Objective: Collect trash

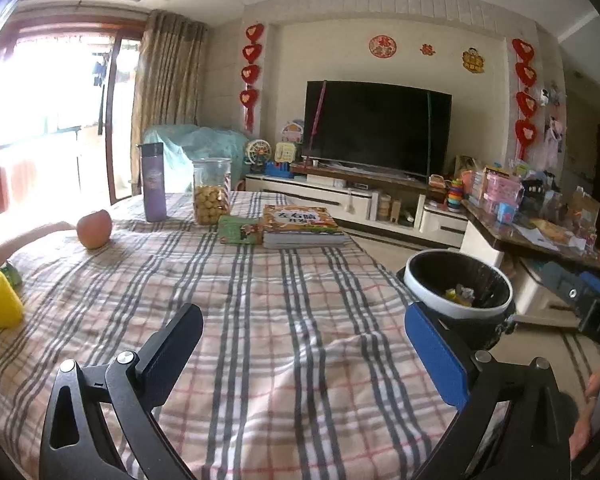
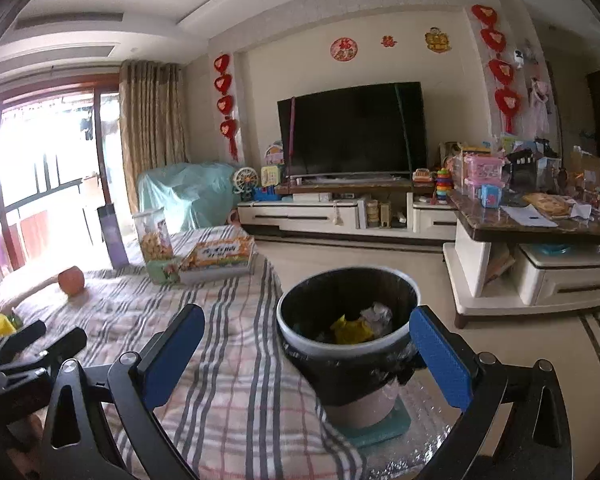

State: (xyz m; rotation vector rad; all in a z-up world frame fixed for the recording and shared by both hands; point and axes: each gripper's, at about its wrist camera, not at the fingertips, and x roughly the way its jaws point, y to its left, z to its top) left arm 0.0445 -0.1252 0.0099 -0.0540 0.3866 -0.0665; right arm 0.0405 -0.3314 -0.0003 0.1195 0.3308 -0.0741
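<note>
Trash bin [image 2: 346,344] between gaping right jaws

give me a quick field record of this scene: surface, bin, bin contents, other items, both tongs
surface: table with checked cloth
bin: black-lined trash bin on the floor by the table's edge
bin contents: yellow wrapper, crumpled pale scrap
other items: apple, purple bottle, snack jar, books, yellow object
left tongs: open, empty
right tongs: open, empty, in front of the bin
</note>
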